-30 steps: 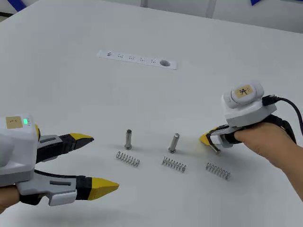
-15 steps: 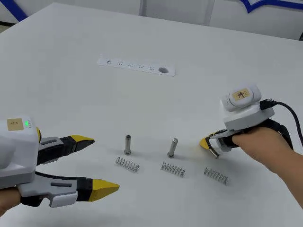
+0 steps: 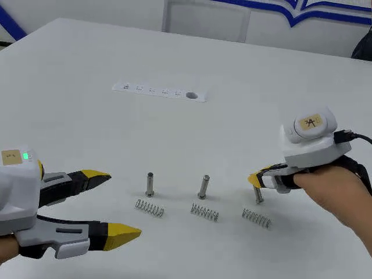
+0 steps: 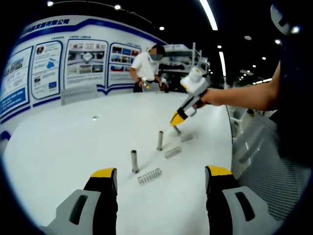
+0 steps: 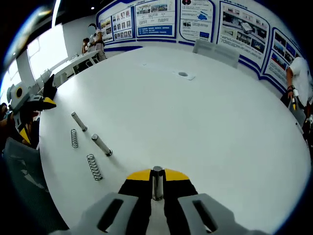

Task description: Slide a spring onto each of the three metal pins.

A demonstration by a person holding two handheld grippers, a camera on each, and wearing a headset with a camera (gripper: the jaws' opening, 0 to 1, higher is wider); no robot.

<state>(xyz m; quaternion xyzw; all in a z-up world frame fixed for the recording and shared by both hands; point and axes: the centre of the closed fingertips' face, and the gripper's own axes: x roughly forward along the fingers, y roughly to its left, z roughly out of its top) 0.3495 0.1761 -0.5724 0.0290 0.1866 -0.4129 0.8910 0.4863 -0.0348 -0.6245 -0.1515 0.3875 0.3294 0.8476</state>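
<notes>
Two metal pins stand upright on the white table, one to the left (image 3: 150, 184) (image 4: 134, 161) (image 5: 78, 121) and one in the middle (image 3: 203, 187) (image 4: 160, 140) (image 5: 101, 145). In front of them lie three springs (image 3: 149, 207) (image 3: 204, 213) (image 3: 256, 218). My right gripper (image 3: 254, 180) (image 5: 156, 178) is shut on the third pin (image 3: 258, 195) (image 5: 156, 182), which hangs near upright just behind the right-hand spring. My left gripper (image 3: 123, 203) (image 4: 161, 174) is open and holds nothing, left of the row and low over the table.
A white power strip (image 3: 157, 92) lies farther back on the table. In the left gripper view a person (image 4: 146, 68) stands at the table's far end. Wall posters (image 5: 195, 14) lie beyond it.
The pin in my right gripper has swung from a slant to near upright. My left gripper has stayed open in place. The head camera has tilted, shifting the whole picture.
</notes>
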